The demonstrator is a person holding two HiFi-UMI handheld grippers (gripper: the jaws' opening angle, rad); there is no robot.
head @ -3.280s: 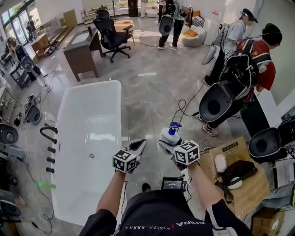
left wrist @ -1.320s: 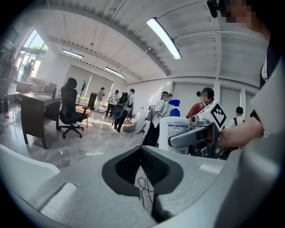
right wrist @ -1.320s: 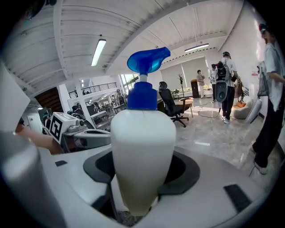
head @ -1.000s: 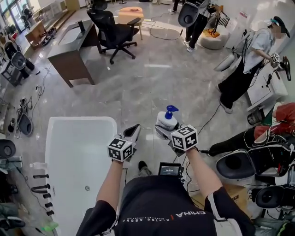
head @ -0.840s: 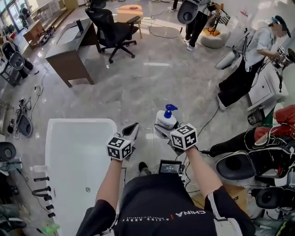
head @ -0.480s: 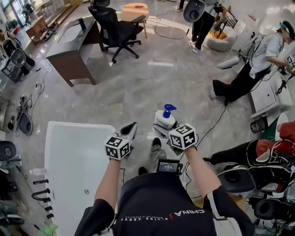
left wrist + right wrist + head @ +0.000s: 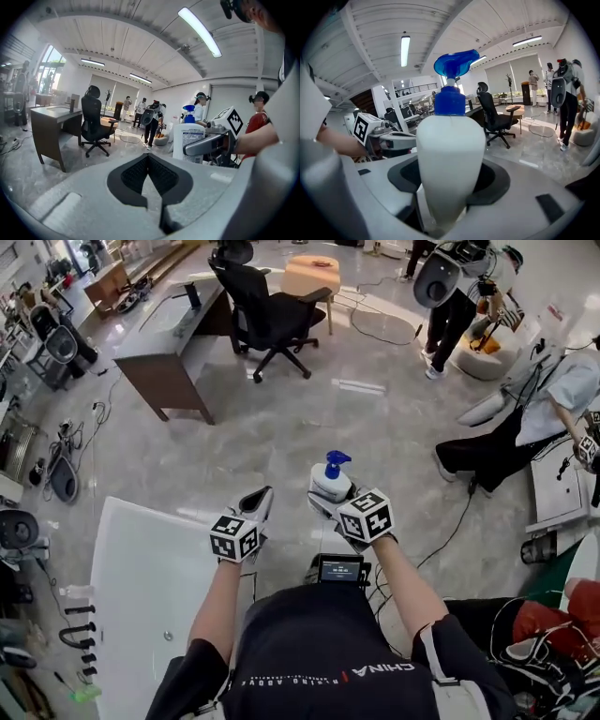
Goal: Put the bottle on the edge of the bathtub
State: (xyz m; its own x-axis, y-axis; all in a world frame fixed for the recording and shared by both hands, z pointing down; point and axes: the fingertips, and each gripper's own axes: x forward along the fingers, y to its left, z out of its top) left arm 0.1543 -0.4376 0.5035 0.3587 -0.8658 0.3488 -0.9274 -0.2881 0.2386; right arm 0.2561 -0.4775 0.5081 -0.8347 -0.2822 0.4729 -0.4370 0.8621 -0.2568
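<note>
The white bottle with the blue pump stands upright in the right gripper, whose jaws clasp its lower body. It hangs over the grey floor, well apart from the white bathtub at the person's lower left. The left gripper is clenched on nothing, its pads meeting. The tub's rim looks narrow and glossy. Set down off-centre or let go early, the bottle could likely tip into the tub or onto the floor. A low grip may also let it lean.

Black short-sleeved T-shirt with white chest lettering
</note>
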